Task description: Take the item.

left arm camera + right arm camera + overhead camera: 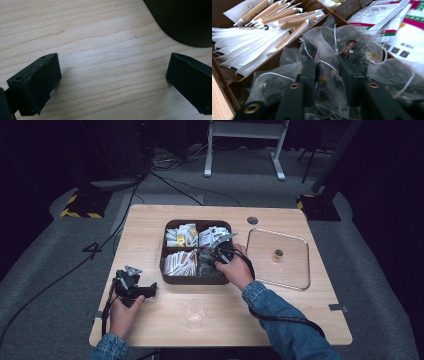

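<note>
at centre frame in the high view our right gripper point(327, 75) pinches a mesh tea bag point(329, 82) in the brown divided box point(165, 262), jaws nearly together, to lift one out; our left gripper point(112, 82), lower left, waits wide open and empty over the wooden table point(100, 30).

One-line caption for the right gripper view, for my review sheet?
Right gripper closing on a clear mesh tea bag in the brown divided box, beside white sachets.

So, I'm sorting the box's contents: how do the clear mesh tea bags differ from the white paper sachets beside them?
The clear mesh tea bags are see-through and crumpled, with strings; the white paper sachets are opaque, flat and long. One tea bag sits between the right gripper fingers; the sachets lie untouched. Both fill compartments of the dark brown box.
</note>
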A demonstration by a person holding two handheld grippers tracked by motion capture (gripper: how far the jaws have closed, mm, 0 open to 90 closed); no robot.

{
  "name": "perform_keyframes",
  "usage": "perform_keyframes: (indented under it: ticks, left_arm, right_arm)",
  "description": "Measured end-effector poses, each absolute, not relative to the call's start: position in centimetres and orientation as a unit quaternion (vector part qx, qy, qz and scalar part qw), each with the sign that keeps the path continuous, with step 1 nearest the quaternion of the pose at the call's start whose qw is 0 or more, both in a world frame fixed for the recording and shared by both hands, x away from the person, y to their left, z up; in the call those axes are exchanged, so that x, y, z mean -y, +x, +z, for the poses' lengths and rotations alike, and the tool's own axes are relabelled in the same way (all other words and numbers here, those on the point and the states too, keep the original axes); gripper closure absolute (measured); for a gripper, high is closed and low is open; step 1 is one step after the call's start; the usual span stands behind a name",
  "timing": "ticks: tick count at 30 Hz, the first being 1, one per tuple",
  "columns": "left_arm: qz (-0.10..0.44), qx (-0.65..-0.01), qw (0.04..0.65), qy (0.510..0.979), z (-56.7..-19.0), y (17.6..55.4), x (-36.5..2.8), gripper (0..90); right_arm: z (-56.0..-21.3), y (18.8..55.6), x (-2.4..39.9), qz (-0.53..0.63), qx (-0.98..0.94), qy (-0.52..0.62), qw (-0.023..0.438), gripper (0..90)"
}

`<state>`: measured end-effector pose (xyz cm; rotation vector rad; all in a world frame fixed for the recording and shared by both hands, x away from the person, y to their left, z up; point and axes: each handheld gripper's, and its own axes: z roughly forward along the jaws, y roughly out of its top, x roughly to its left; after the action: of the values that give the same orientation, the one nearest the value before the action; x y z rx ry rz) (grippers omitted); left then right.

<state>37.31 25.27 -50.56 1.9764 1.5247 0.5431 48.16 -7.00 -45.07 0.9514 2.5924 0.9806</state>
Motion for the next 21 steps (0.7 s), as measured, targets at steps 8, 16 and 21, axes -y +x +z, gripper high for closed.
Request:
perform_keyframes:
  ticks: [8,16,21]
  left_arm:
    - [0.204,-0.571,0.289,0.74,-50.6,37.3,-25.3,0.2]
    - [0.204,-0.572,0.289,0.74,-50.6,37.3,-25.3,0.1]
    - [0.204,-0.571,0.289,0.74,-50.6,37.3,-25.3,0.2]
  right_arm:
    - [-44.5,47.9,7.5,0.35,-0.874,0.32,0.107,80.8]
    - [-43.3,47.6,8.2,0.379,-0.863,0.316,0.106,82.2]
    - [-42.2,47.1,8.5,0.4,-0.857,0.31,0.103,82.5]
